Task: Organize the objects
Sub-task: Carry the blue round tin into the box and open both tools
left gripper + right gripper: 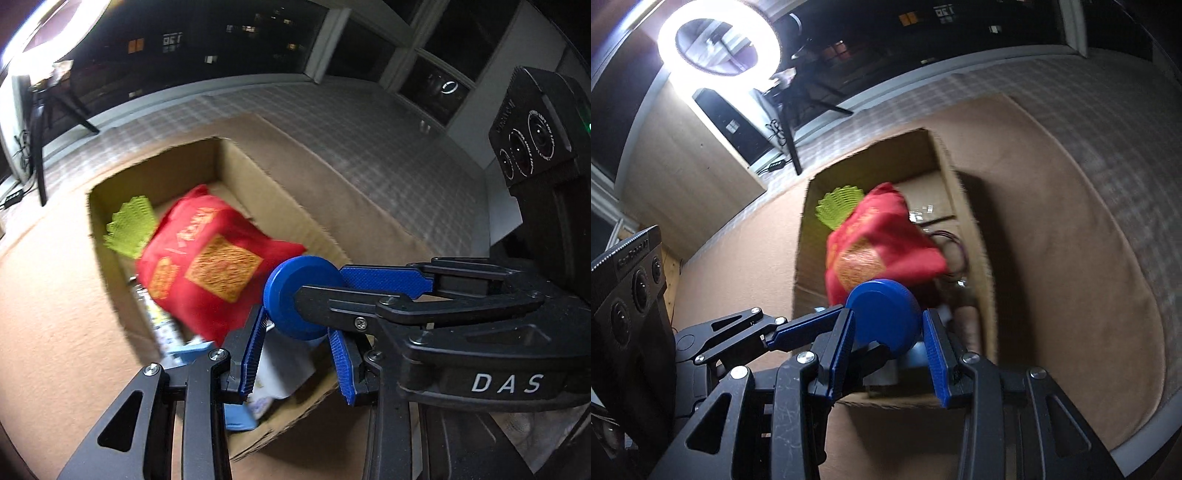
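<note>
Blue-padded tongs (888, 354), cardboard box (979, 236), brown carpet (1071, 277), ring light (718, 37)

box (258, 177) on rug (55, 314) | bag (207, 258) in box | lid (295, 295) before bag

Ring light (718, 38), tripod (38, 147), dark windows (229, 33)

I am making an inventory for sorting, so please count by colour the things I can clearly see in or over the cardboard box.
Red: 1, the red fabric bag with gold print
Blue: 1, the round blue plastic lid, held between both grippers
Yellow-green: 1, the yellow-green mesh piece
Total: 3
More items lie at the bottom of the brown cardboard box, too blurred to count.
</note>
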`<move>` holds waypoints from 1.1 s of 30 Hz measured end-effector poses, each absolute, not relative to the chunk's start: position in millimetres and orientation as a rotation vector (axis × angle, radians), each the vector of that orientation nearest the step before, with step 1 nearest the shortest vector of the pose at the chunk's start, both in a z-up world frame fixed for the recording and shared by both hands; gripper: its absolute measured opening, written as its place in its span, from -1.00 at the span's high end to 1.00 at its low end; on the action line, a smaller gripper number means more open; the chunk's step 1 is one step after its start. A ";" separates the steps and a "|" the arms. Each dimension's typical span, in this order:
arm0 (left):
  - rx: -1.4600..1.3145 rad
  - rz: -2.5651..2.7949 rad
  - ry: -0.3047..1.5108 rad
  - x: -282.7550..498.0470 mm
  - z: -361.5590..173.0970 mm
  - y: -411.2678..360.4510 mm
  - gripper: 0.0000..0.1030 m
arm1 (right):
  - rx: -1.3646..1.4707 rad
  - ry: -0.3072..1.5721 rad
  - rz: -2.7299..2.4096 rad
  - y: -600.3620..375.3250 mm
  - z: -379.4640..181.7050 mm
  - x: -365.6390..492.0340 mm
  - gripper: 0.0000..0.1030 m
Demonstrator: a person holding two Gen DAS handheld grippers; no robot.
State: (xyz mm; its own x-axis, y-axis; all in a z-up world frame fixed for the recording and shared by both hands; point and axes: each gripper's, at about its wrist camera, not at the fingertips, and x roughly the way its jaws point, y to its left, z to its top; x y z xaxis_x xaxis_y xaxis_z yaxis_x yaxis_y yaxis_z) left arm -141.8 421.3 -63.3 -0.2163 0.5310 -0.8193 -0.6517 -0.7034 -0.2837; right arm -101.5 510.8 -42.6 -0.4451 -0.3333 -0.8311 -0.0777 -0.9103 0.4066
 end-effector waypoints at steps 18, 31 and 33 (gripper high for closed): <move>-1.309 2.019 0.133 -145.5 -67.4 400.8 -0.21 | 1.568 -0.573 -2.561 529.7 -41.9 -88.9 0.04; -1.373 2.239 0.051 -145.4 -56.7 285.4 -0.56 | 1.528 -0.417 -2.560 468.7 -35.3 -87.0 0.03; -1.380 2.289 0.048 -141.8 -52.1 265.7 -0.60 | 1.520 -0.387 -2.546 452.0 -33.5 -87.5 0.02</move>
State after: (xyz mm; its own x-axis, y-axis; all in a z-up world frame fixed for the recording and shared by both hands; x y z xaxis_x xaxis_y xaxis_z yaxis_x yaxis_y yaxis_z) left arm -141.8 265.7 -52.1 -0.3880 0.3691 -0.8445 -0.4040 -0.8917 -0.2041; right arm -87.5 452.0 -33.5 -0.4749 -0.2592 -0.8410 -0.0021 -0.9553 0.2956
